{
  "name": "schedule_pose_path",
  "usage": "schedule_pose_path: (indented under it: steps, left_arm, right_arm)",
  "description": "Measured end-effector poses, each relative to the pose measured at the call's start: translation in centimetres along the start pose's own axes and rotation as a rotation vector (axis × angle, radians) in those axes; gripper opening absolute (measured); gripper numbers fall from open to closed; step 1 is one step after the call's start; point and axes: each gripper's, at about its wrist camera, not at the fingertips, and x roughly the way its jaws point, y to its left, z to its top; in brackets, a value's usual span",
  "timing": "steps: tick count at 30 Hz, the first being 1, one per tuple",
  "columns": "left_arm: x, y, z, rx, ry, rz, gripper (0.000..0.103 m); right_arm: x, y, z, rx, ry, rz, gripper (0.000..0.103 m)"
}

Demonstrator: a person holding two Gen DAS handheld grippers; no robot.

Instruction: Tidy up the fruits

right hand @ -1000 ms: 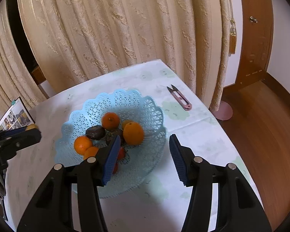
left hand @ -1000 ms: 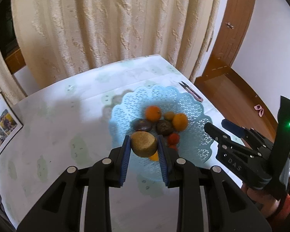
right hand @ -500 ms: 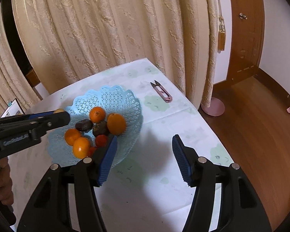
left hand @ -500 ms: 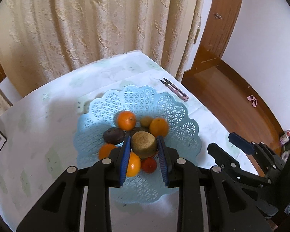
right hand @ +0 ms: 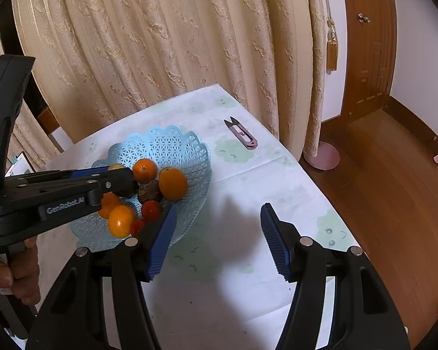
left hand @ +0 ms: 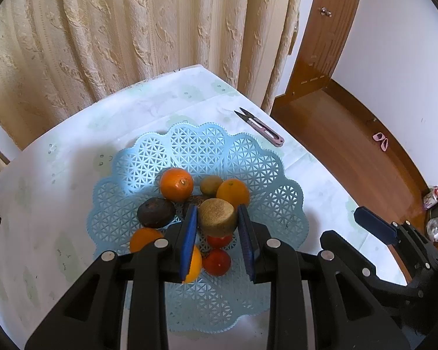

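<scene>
My left gripper is shut on a brown kiwi and holds it over the middle of a light blue lattice basket. The basket holds several oranges, a dark fruit, a small kiwi and red tomatoes. My right gripper is open and empty above the tablecloth, right of the basket. The left gripper also shows in the right wrist view, reaching over the basket.
A pink thread snipper lies on the white tablecloth beyond the basket, near the table's right edge. Beige curtains hang behind the table. A wooden floor lies to the right.
My left gripper has carried the kiwi forward and rightward, from the basket's near edge to over its middle. My right gripper has pulled back to the right, away from the basket.
</scene>
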Motion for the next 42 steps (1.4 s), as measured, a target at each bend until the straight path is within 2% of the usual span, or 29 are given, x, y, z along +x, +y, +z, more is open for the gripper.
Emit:
schedule_pose_path:
  steps: [8,10,11,14,18,22,24,37,42]
  left_arm:
    - [0.2,-0.1,0.2,0.007,0.005,0.003,0.03]
    - [0.0,0.0,0.2,0.004,0.005,0.013,0.048]
    - [-0.1,0.0,0.1,0.003,-0.002,0.021,0.062]
    - [-0.8,0.2,0.1,0.003,-0.02,0.039,0.065]
    - [-1.7,0.3,0.0,0.013,-0.027,0.102,0.079]
    - [-2.8,0.7,-0.2,0.005,-0.03,0.138,0.082]
    - [-3.4,0.9,-0.4,-0.004,-0.031,0.156,0.089]
    - [-8.4,1.7,-1.7,-0.053,-0.083,0.201,0.091]
    - [-9.6,2.1,-2.4,-0.074,-0.097,0.221,0.091]
  right_arm:
    - [0.1,0.1,0.0,0.001,0.0,0.0,0.063]
    - [0.0,0.1,0.0,0.002,-0.006,-0.001,0.072]
    - [0.0,0.1,0.0,0.002,-0.011,-0.002,0.075]
    - [-0.2,0.3,-0.1,0.001,-0.014,-0.001,0.075]
    - [-0.4,0.7,-0.1,-0.002,-0.014,0.008,0.078]
    - [-0.8,1.3,-0.1,-0.012,-0.019,0.023,0.083]
    - [-1.0,1.5,-0.2,-0.017,-0.017,0.03,0.083]
    - [-2.3,4.1,-0.6,-0.074,-0.02,0.071,0.091]
    - [-2.8,4.8,-0.6,-0.097,-0.019,0.069,0.099]
